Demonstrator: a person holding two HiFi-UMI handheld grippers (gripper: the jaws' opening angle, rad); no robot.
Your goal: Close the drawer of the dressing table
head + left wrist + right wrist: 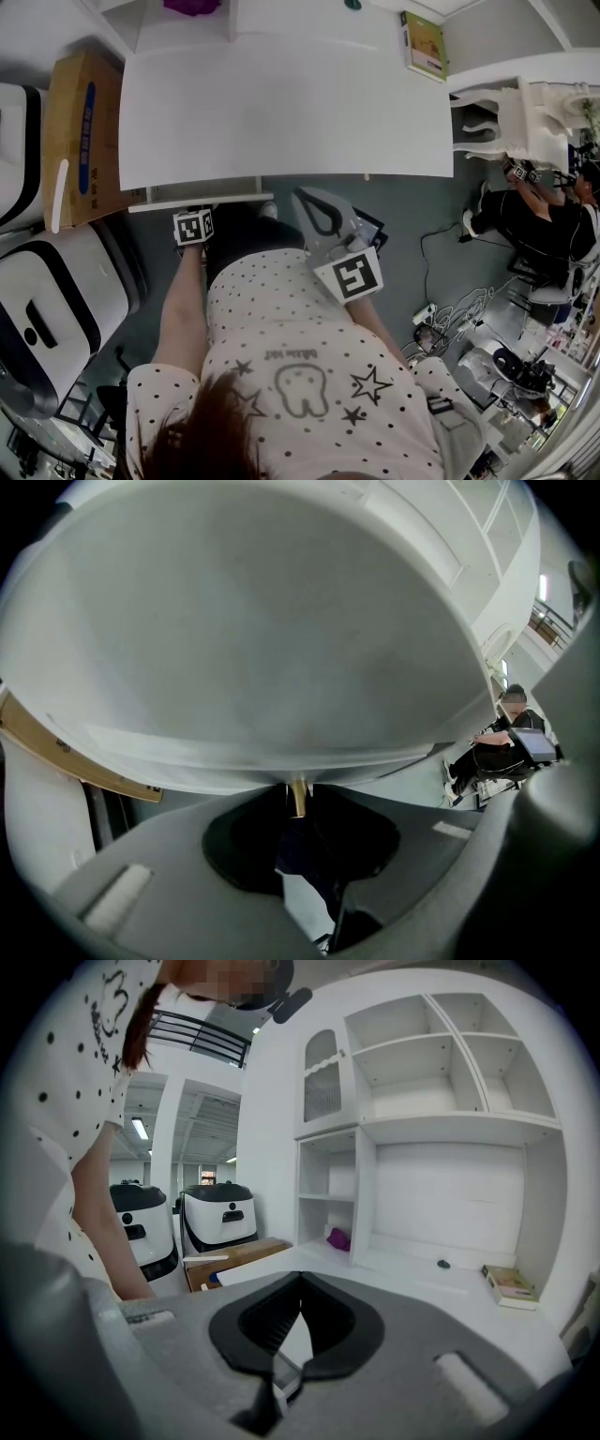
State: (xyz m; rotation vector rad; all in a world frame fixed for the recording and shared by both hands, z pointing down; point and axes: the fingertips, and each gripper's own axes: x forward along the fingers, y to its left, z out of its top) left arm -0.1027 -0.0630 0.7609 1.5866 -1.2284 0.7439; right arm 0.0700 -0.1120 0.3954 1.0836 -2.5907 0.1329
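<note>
Filling view, white dressing table [281, 103], grey floor [412, 216]

Two grippers [298, 808] [300, 1283], one dressing table [281, 103], one brass knob [298, 797], one cardboard box [80, 141], one book [424, 44], and seemingly two white machines [56, 300] [17, 141].

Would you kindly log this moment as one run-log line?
left tongs: shut on gold knob | drawer: slightly open | right tongs: shut, empty

My right gripper [300, 1283] has its jaws closed together, with nothing in them. Past it I see the white dressing table [473, 1279], a purple thing [338, 1238] on a shelf, and a small box [511, 1284] on the right
</note>
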